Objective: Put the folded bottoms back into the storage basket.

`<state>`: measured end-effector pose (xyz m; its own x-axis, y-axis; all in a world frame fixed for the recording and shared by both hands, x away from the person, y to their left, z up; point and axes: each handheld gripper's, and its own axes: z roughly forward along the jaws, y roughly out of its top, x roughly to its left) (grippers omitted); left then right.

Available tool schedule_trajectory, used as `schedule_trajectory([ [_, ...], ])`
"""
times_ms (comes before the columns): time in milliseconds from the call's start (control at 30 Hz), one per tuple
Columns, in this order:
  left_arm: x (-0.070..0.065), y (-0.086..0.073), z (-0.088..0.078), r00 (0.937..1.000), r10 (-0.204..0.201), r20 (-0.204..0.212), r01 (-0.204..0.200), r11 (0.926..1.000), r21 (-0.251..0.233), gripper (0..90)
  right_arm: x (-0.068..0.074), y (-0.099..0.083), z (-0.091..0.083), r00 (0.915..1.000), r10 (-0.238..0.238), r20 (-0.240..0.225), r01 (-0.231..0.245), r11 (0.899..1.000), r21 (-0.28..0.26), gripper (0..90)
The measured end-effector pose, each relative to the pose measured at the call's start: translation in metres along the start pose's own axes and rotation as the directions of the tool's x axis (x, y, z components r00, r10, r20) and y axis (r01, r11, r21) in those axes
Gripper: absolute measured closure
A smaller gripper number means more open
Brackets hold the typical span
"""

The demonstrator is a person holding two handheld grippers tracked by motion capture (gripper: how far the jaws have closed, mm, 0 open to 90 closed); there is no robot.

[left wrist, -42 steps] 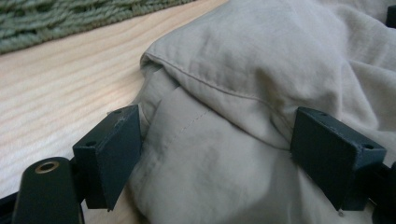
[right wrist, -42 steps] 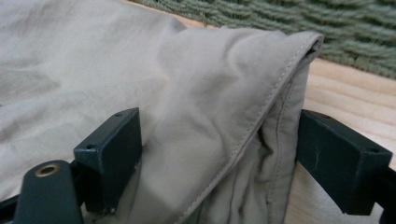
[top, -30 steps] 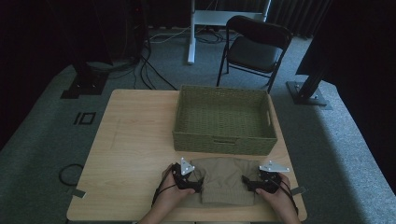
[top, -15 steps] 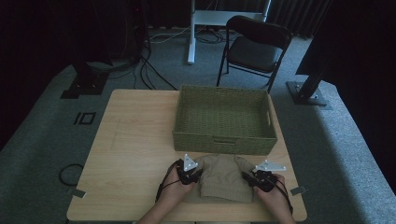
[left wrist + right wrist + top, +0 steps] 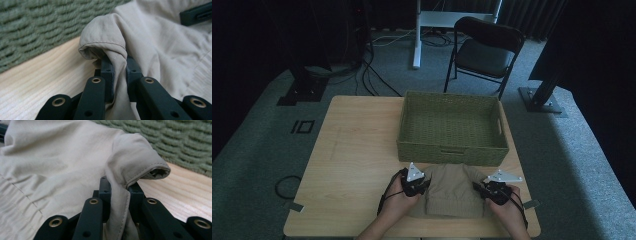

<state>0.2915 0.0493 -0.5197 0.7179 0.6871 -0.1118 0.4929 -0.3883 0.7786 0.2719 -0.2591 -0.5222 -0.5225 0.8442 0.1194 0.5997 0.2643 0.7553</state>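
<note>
A beige garment (image 5: 451,191) lies folded on the wooden table (image 5: 357,150) just in front of a green woven basket (image 5: 452,129). My left gripper (image 5: 422,184) is at the garment's left edge, its jaws shut on a hemmed fold of the beige garment (image 5: 110,47) after just closing. My right gripper (image 5: 481,189) is at the right edge, its jaws likewise just closed and shut on a hemmed corner of the garment (image 5: 135,162). In the left gripper view the tip of the other gripper (image 5: 196,13) lies on the cloth farther off. The basket wall (image 5: 37,22) (image 5: 175,135) stands close behind both grips.
The basket looks empty inside. A black folding chair (image 5: 484,50) and a white stand (image 5: 422,20) are on the carpet beyond the table. Cables trail on the floor at the left. Bare tabletop lies to the left of the garment.
Both grippers moved inward onto the garment's side edges and their jaws shut on the cloth. The right gripper has lifted slightly with its corner.
</note>
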Motion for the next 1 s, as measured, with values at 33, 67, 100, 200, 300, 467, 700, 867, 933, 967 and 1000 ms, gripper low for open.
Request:
schedule_trajectory([
  [33,-0.001,0.002,-0.002,1.0000,0.000,0.002,0.000,1.0000,-0.001,82.5,0.001,0.002,-0.002,1.0000,-0.003,-0.002,0.003,1.000,-0.006,78.3],
  [67,-0.001,0.003,-0.003,1.0000,-0.001,0.006,0.001,1.0000,-0.004,82.5,0.002,0.004,-0.005,1.0000,-0.004,-0.008,0.004,1.000,-0.010,78.4],
  [100,-0.001,0.004,-0.005,0.9999,-0.006,0.011,0.006,1.0000,-0.005,82.5,0.004,0.006,-0.007,0.9999,-0.002,-0.012,0.001,1.000,-0.018,78.4],
  [200,-0.002,0.008,-0.011,0.9985,-0.031,0.045,0.032,0.9993,-0.018,82.5,0.007,0.011,-0.014,0.9998,-0.010,-0.017,0.009,1.000,-0.029,78.5],
  [300,-0.003,0.015,-0.018,0.9982,-0.029,0.051,0.031,0.9989,-0.036,82.6,0.008,0.016,-0.022,0.9998,-0.003,-0.021,0.002,0.999,-0.047,78.5],
  [467,0.000,0.030,-0.030,0.9983,-0.020,0.055,0.023,0.9980,-0.059,82.6,0.007,0.026,-0.032,0.9995,0.011,-0.029,-0.013,0.997,-0.081,78.5],
  [700,0.004,0.052,-0.042,0.9991,0.008,0.041,-0.005,0.9975,-0.070,82.6,0.007,0.046,-0.040,0.9989,0.021,-0.042,-0.026,0.993,-0.119,78.6],
  [867,0.010,0.069,-0.049,0.9991,0.018,0.039,-0.014,0.9965,-0.083,82.5,0.003,0.064,-0.045,0.9983,0.026,-0.052,-0.033,0.989,-0.144,78.6],
  [933,0.011,0.076,-0.052,0.9991,0.032,0.028,-0.029,0.9953,-0.092,82.5,0.001,0.071,-0.047,0.9977,0.034,-0.059,-0.043,0.987,-0.157,78.6],
  [967,0.012,0.080,-0.054,0.9990,0.036,0.025,-0.034,0.9947,-0.097,82.5,0.000,0.075,-0.048,0.9973,0.037,-0.064,-0.046,0.986,-0.161,78.5],
  [1000,0.013,0.084,-0.055,0.9991,0.036,0.023,-0.033,0.9939,-0.105,82.5,-0.001,0.079,-0.049,0.9971,0.039,-0.065,-0.050,0.985,-0.167,78.6],
])
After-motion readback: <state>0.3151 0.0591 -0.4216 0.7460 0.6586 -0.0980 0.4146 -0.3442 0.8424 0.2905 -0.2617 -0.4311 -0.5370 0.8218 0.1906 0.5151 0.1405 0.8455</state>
